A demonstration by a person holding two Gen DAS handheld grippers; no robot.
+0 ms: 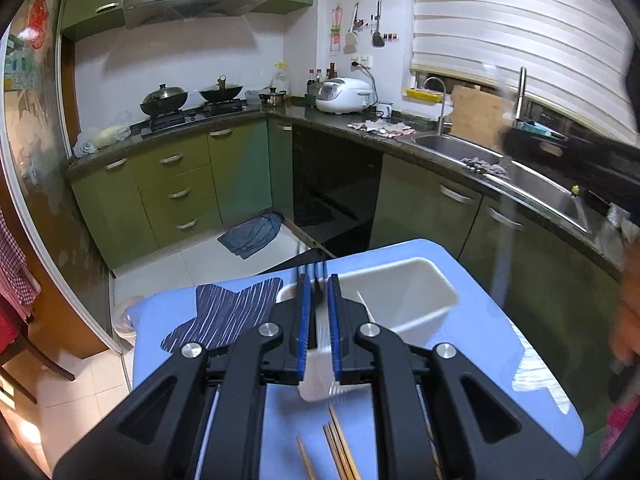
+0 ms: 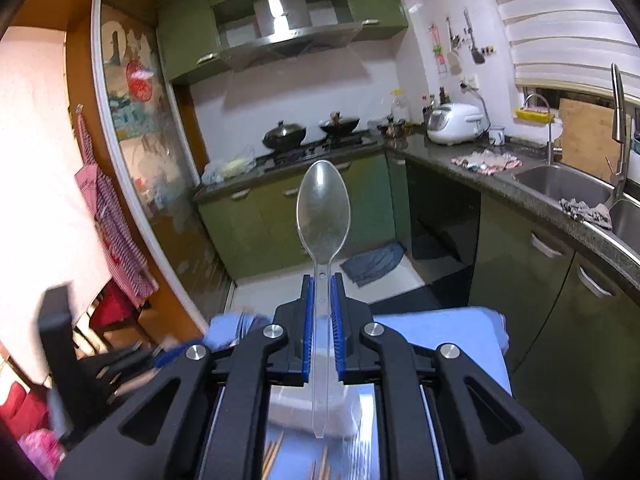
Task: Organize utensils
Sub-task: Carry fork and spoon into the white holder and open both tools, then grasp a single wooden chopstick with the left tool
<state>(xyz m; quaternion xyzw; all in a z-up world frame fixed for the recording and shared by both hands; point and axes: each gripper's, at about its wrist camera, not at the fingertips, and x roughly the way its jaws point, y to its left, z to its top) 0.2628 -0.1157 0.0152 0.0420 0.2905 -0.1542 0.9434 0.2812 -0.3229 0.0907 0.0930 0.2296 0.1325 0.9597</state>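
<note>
Left wrist view: left gripper (image 1: pixel 317 280) closed on a clear plastic fork (image 1: pixel 316 360); blue pads (image 1: pixel 305 320) press its handle from both sides; dark-looking tines stick out past the fingertips, the broad translucent handle end hangs back toward the camera. The gripper is above a blue table cover (image 1: pixel 460 380); the white caddy (image 1: pixel 400 300) sits on that cover just beyond and right of the fingertips, a divider wall visible inside it; the fork tines overlap the caddy's near-left rim in the view, contact cannot be told. A dark striped star-shaped mat (image 1: pixel 232 312) lies left of the caddy on the cover; wooden chopsticks (image 1: pixel 340 448) lie on the cover nearer the camera than the caddy, under the gripper body. A blurred hand shows at the far right edge.

Right wrist view: right gripper (image 2: pixel 321 284) closed on a clear plastic spoon (image 2: pixel 323 216); handle pinched between the blue pads (image 2: pixel 307 320), bowl pointing out past the fingertips, handle tip trailing back toward the camera. Seen below the gripper body: part of the white caddy (image 2: pixel 288 412), the blue table cover (image 2: pixel 440 328) beyond it, chopstick tips (image 2: pixel 276 456) on the near side of the caddy. The left gripper appears as a dark blur left of the caddy.
</note>
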